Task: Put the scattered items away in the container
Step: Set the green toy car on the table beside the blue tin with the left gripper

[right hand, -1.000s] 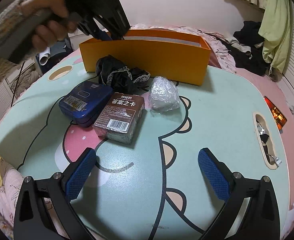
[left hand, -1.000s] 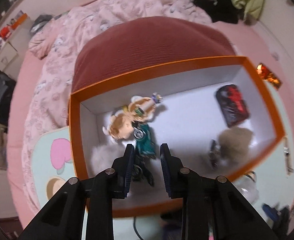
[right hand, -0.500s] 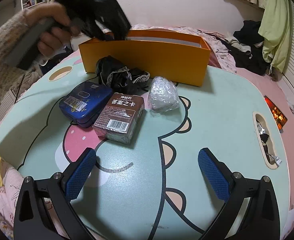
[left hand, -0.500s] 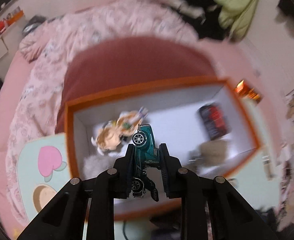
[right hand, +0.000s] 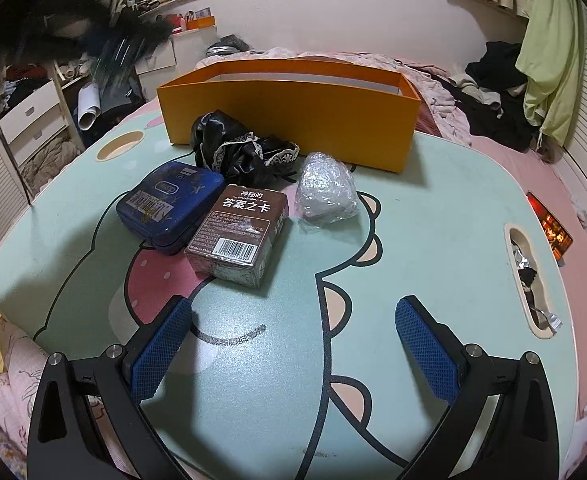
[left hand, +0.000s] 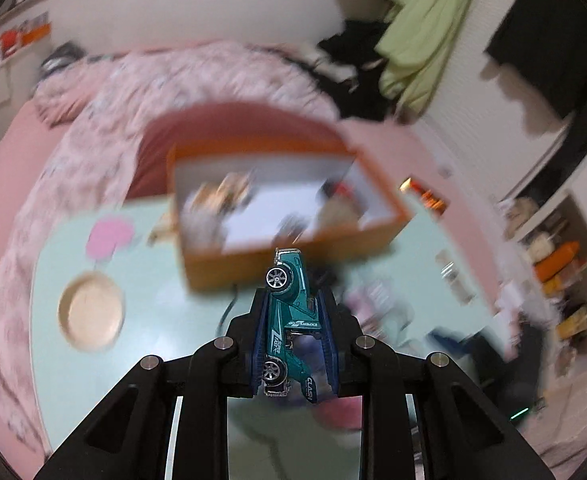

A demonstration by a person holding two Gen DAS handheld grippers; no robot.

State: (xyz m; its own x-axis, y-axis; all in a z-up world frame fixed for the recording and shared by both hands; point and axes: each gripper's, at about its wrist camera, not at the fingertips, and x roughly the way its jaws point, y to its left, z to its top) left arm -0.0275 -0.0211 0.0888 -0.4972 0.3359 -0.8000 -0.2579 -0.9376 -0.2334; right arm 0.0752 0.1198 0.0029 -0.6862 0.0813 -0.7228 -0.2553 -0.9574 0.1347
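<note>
My left gripper (left hand: 293,300) is shut on a teal toy car (left hand: 289,320), held high above the table, nose toward the orange box (left hand: 293,260). The box, blurred, holds a doll, a fluffy item and a dark packet. My right gripper (right hand: 293,332) is open and empty, low over the table's near side. Ahead of it lie a blue tin (right hand: 169,206), a brown card box (right hand: 239,236), a black lace cloth (right hand: 245,152) and a bubble-wrapped bundle (right hand: 325,192), all in front of the orange box (right hand: 293,116). The left gripper shows as a dark blur in the right wrist view (right hand: 109,48).
The mint cartoon table (right hand: 433,220) has a round cutout (left hand: 89,312) on the left and a slot (right hand: 529,276) with scraps on the right. A pink bed with bedding (left hand: 113,92) and clothes (right hand: 493,88) surrounds the table. Drawers (right hand: 33,116) stand left.
My left gripper closed on the teal car inside the box, then lifted it up and back out of the box. The right gripper has not moved.
</note>
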